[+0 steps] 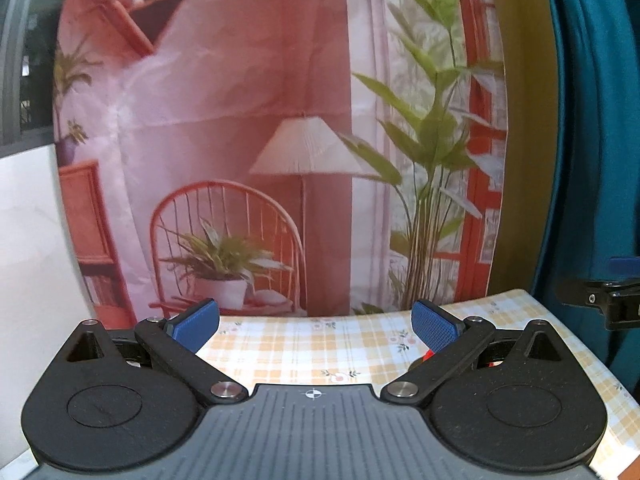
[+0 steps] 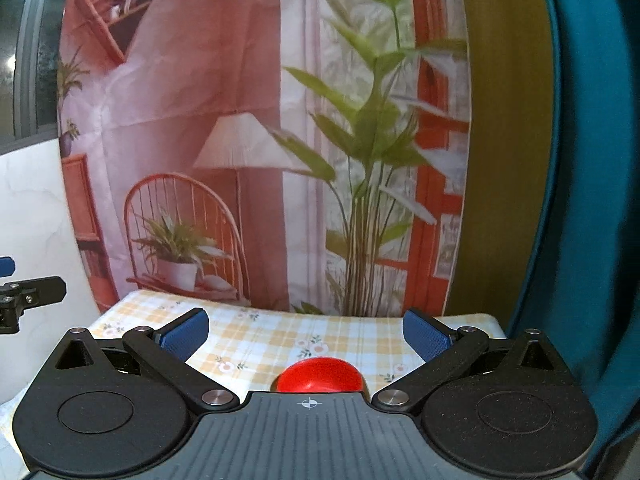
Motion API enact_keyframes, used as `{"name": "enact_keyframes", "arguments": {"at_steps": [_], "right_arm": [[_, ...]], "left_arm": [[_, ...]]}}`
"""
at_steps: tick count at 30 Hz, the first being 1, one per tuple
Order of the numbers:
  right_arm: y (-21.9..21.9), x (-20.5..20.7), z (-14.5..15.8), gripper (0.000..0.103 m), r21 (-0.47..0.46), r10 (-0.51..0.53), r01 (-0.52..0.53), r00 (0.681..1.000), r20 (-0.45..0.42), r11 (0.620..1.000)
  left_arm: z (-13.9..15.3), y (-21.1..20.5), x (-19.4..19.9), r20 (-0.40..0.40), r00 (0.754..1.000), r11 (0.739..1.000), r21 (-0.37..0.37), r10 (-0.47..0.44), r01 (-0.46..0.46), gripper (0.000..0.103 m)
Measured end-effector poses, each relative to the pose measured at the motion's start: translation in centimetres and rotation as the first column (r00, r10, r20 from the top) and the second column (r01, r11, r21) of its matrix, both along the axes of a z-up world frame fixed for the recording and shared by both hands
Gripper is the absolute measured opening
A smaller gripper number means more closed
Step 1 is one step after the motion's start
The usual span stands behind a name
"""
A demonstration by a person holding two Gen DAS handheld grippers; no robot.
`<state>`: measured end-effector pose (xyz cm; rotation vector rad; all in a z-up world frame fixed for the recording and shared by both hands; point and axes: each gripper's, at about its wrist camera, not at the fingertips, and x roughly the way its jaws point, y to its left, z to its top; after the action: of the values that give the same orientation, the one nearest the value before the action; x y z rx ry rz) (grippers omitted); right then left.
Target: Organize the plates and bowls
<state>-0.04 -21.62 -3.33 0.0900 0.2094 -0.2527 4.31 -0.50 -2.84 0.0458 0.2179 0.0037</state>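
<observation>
Right wrist only: red bowl (image 2: pixel 320 375) below wide-spread right tool (image 2: pixel 306 334).

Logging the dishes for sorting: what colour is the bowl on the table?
Glossy red bowl, best seen in the right wrist view, on the yellow checked floral tablecloth.

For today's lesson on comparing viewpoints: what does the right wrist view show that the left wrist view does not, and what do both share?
Only the right wrist view shows the red bowl clearly, on the table between the open right gripper fingers. Only the left wrist view shows the left gripper head-on, also open, with just a red sliver by its right finger. Both share the checked tablecloth, printed backdrop and teal curtain.
</observation>
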Motion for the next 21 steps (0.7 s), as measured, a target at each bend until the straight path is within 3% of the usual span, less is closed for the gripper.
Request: {"name": "enact_keyframes", "arguments": {"at_steps": [9, 21], "right_arm": [[2.4, -3.7, 0.8, 0.103, 0.022, -0.041, 0.039, 0.995, 0.088, 0.999], [4.2, -4.7, 1.4, 0.103, -0.037, -0.017, 0.019, 0.997, 0.070, 0.999]], "left_arm": [[1.2, 0.5, -4.4, 0.052, 0.999, 1.000, -0.019, 0.017, -0.016, 0.103], [1.7, -0.1, -6.5, 0.093, 0.995, 1.000, -0.003, 0.020, -0.020, 0.103]]}}
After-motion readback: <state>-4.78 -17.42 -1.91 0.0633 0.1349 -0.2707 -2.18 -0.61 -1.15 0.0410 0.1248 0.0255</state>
